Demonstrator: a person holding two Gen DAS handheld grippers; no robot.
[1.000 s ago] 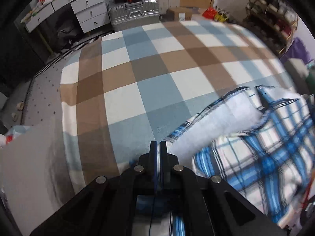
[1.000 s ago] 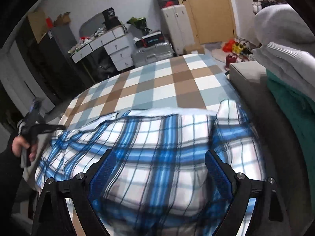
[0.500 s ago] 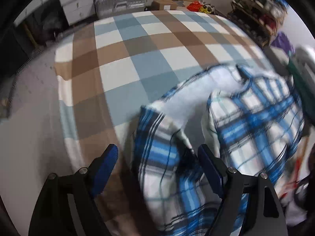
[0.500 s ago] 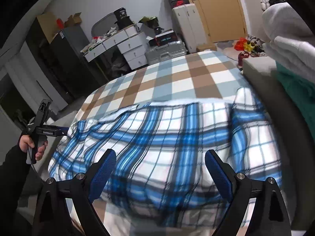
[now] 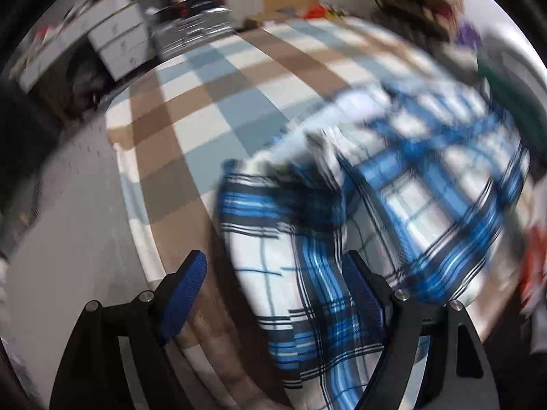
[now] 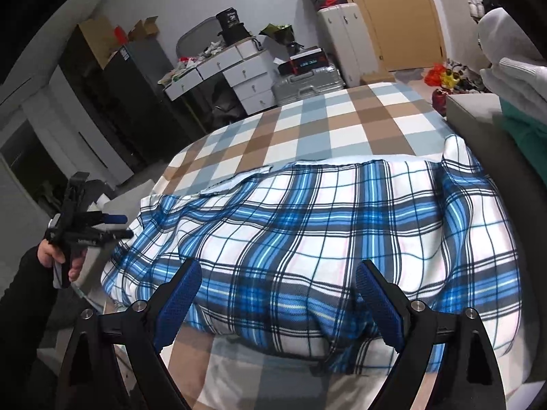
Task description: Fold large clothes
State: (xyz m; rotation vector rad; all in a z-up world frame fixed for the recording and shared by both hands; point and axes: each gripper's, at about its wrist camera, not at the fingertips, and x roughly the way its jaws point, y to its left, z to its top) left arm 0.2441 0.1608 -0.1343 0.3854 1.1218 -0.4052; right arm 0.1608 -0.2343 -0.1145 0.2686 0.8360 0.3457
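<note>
Left tool (image 5: 273, 285) stands apart over the blurred plaid garment (image 5: 393, 205), gripping nothing. Right tool (image 6: 278, 302), also apart, hovers above the garment's near edge on the bed (image 6: 328, 126).

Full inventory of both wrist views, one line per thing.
Garment: 1, blue-white plaid, spread on bed, near side.
Bedspread: 1, brown, blue and white checks, covers bed.
Drawers: 1 unit, white, by far wall, cluttered top.
Suitcase: 1, silver, at the bed's far end.
Door: 1, tan, far right.
Clothes pile: white and green, right edge.
Left gripper: open, over garment's edge.
Right gripper: open, over garment.
Hand: 1, holding left gripper.
</note>
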